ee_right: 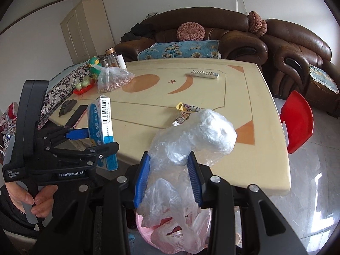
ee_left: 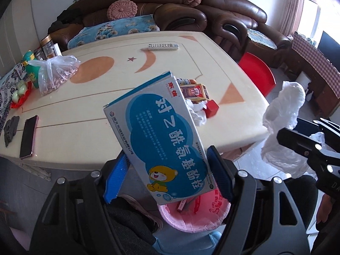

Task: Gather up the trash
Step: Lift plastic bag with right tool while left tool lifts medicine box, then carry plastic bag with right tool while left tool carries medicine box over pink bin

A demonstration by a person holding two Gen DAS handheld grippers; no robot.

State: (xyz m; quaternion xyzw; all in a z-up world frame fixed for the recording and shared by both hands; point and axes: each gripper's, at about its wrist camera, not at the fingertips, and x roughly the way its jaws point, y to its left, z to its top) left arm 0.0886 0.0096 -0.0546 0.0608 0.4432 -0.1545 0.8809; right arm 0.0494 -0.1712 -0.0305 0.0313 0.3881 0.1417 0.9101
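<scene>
My left gripper (ee_left: 167, 155) is shut on a blue-and-white medicine box (ee_left: 161, 131) with a cartoon bear, held tilted over a pink-lined bin (ee_left: 191, 223) below the table edge. My right gripper (ee_right: 169, 157) is shut on a crumpled clear plastic bag (ee_right: 201, 133), which hangs down over the same bin (ee_right: 144, 231). The left gripper (ee_right: 97, 140) with the box (ee_right: 102, 116) shows at the left of the right wrist view, a hand on its handle. Small cartons (ee_left: 194, 92), a red box (ee_left: 212, 108) and white tissue (ee_left: 197, 114) lie on the cream table (ee_left: 95, 110).
A remote (ee_left: 163, 46) lies at the table's far side, a phone (ee_left: 28, 137) near its left front edge, and a bag of nuts (ee_left: 57, 72) with jars and toys at the far left. A red stool (ee_left: 257, 74) stands right of the table. Brown sofas line the back.
</scene>
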